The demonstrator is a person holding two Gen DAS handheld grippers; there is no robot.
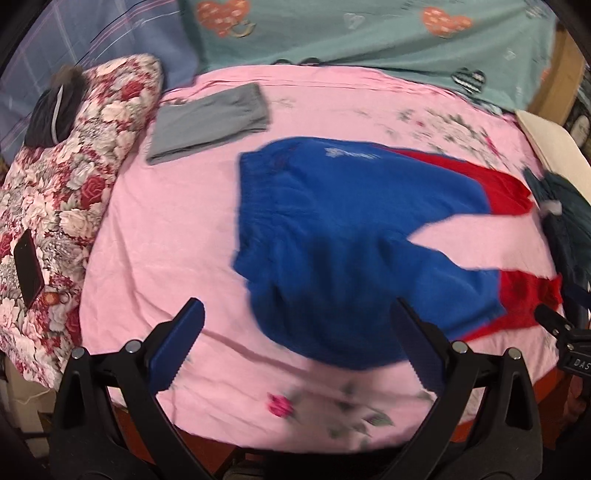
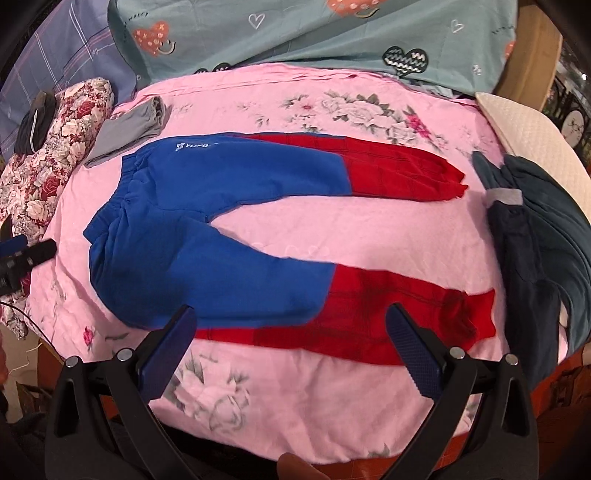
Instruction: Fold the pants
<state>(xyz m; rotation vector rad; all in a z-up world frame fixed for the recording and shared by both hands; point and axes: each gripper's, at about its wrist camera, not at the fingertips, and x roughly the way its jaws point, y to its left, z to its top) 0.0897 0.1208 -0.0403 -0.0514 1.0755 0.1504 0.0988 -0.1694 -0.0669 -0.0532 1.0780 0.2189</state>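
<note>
Blue pants with red lower legs lie flat on the pink bedsheet, waistband to the left, both legs spread apart to the right. In the left wrist view the pants are blurred. My left gripper is open and empty, hovering above the near side of the blue seat. My right gripper is open and empty, hovering above the near leg where blue meets red. The left gripper's tip shows at the left edge of the right wrist view.
A folded grey garment lies at the back left. A floral quilt with a phone on it lies at the left. Dark clothes are piled at the right edge. A teal heart-print blanket lies behind.
</note>
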